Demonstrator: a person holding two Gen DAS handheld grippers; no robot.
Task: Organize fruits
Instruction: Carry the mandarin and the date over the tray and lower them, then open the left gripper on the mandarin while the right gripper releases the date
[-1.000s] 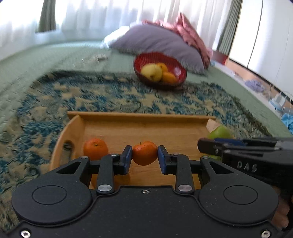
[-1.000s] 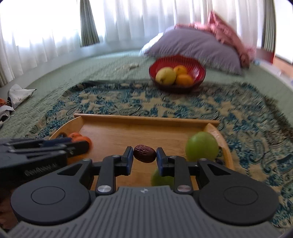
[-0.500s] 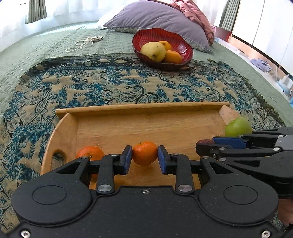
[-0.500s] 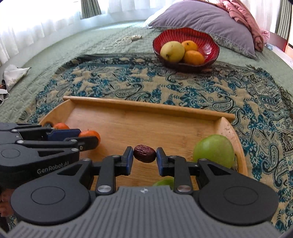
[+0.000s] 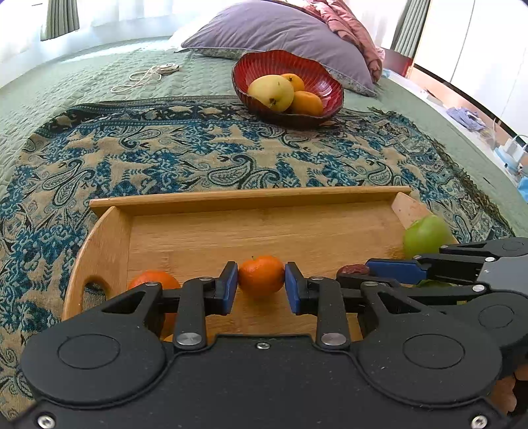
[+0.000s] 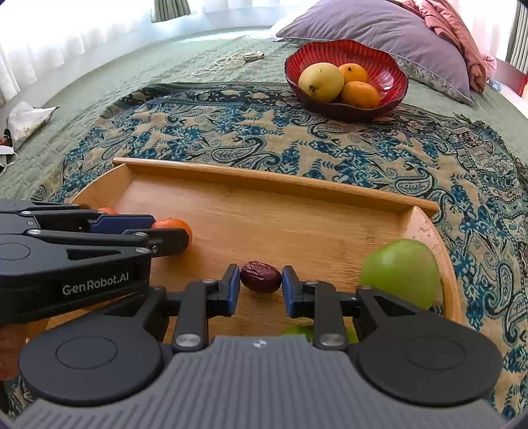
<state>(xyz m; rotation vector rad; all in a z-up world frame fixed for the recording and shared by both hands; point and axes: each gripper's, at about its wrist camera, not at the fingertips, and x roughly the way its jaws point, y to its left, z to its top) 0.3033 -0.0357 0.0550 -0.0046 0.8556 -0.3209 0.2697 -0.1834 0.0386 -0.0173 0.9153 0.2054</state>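
On the paisley throw (image 5: 198, 158), a blue and tan woven cloth spread over a quilted green bedcover (image 5: 82, 82), sits a rectangular wooden tray (image 5: 250, 198) with a raised straight rim and rounded ends, one showing a cut-out handle. The left gripper (image 5: 260, 283) is clamped on one smooth, round mandarin (image 5: 261, 274), blue pads pressed to both sides, over the tray's near edge. A second mandarin (image 5: 153, 280) lies in the tray beside the handle end. The right gripper (image 6: 257, 285) is clamped on one wrinkled, dark red jujube (image 6: 260, 276), also over the tray's near part. One glossy green apple (image 6: 399, 272) rests against the tray's opposite rounded end; a second green fruit (image 6: 298, 330) shows partly beneath the right gripper, its kind uncertain. Beyond the tray, on the throw's far edge, stands one ribbed, scalloped red bowl (image 6: 389, 71) holding three fruits: one yellow mango (image 6: 320, 82) and two oranges (image 6: 359, 94). Behind the bowl lies one purple pillow (image 6: 379, 29) with a pink cloth (image 6: 462, 29) bunched against it. One coiled white cord (image 5: 145, 76) lies on the bedcover, well beyond the tray. The left gripper's side reads "GenRobot.AI" in the right wrist view.
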